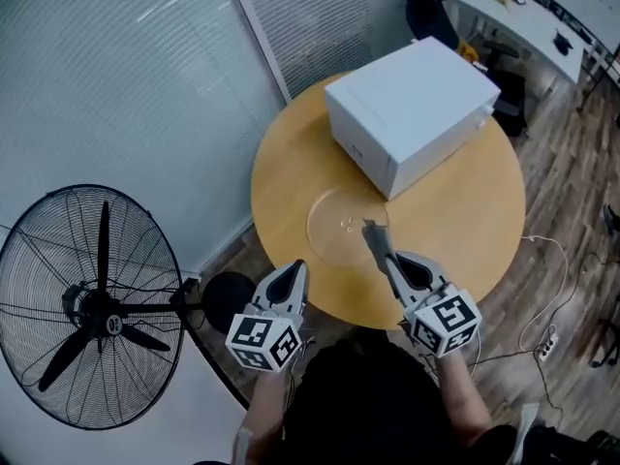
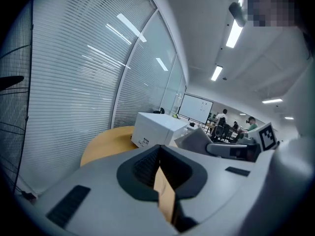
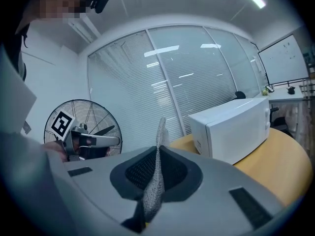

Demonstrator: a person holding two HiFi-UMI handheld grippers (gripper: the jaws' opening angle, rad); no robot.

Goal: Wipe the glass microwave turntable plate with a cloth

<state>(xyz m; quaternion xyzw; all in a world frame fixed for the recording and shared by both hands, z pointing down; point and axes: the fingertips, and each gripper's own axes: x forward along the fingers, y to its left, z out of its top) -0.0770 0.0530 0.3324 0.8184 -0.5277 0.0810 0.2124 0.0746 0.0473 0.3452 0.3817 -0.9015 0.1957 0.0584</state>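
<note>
Lying flat on the round wooden worktop (image 1: 455,211), the glass turntable plate (image 1: 329,223) sits just in front of the white microwave oven (image 1: 412,105), between that oven and the person.

Right tongs (image 1: 371,229): jaws clamped together on a grey cloth (image 1: 377,243). The cloth stands out past the tips as a narrow strip. Its long axis runs along the tongs, toward the microwave oven.

Left tongs (image 1: 295,267): jaws all but together, with only a thin tan sliver showing between them and nothing gripped.

Key relation: from overhead, the tips of the right tongs and the cloth fall over the near right part of the plate. The left tongs hang at the near edge of the worktop, short of the plate's rim. The right hand is therefore the nearer one, and it carries the wiping tool. Whether the cloth touches the glass cannot be told from overhead, and the right gripper view shows the strip against the window blinds rather than against the plate. By this reading, the wipe calls for lowering the cloth onto the glass. The plate is round and offers no preferred stroke direction.
</note>
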